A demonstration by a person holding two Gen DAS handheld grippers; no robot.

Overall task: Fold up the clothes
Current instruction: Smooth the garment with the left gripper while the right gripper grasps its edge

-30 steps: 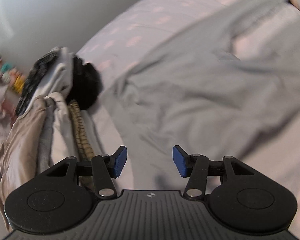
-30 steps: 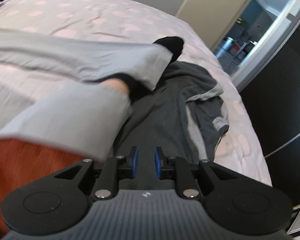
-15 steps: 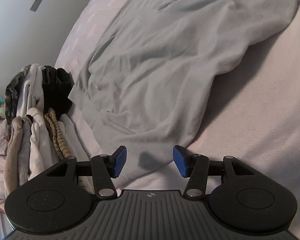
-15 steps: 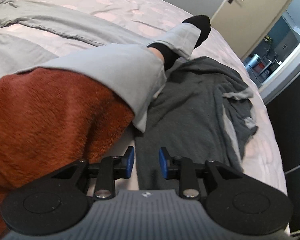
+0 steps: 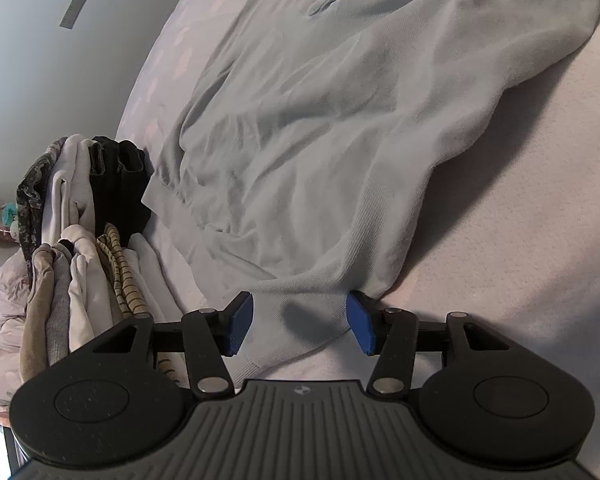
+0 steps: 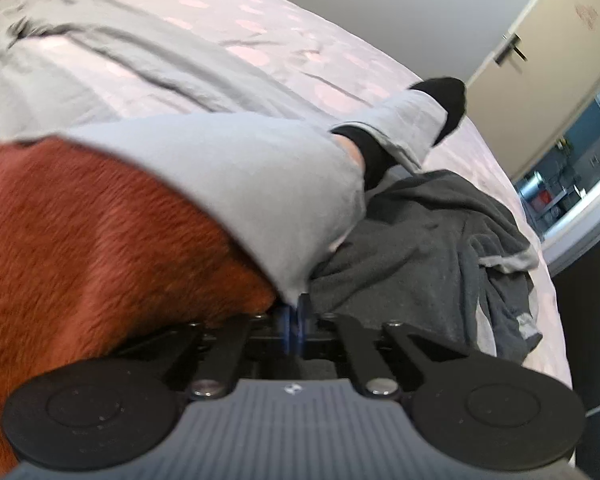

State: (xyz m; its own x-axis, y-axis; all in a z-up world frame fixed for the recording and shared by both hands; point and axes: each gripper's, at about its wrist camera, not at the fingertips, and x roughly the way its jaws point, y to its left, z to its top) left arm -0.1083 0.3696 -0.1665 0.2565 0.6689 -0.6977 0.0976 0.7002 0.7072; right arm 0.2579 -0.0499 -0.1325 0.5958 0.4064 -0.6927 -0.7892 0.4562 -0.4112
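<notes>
A light grey sweater (image 5: 340,128) lies spread on the bed. My left gripper (image 5: 300,326) stands open over the sweater's near hem corner, which lies between the blue pads (image 5: 240,324) without being pressed. In the right wrist view a dark grey garment (image 6: 420,256) lies crumpled on the bed. My right gripper (image 6: 295,320) is shut at that garment's near left edge, just under a person's grey trouser hem (image 6: 260,200). The pads meet tightly, and the pinched cloth is mostly hidden.
A stack of folded clothes (image 5: 84,240) stands left of the sweater. A person's legs in black socks (image 6: 444,96) rest on the pink-spotted bedsheet (image 6: 280,52). A rust-red fuzzy fabric (image 6: 100,240) fills the left foreground. An open door (image 6: 540,60) is at the right.
The left gripper sank and rolled until the sweater's hem corner came between its open pads, then held still. The right gripper came down to the dark garment and its jaws shut.
</notes>
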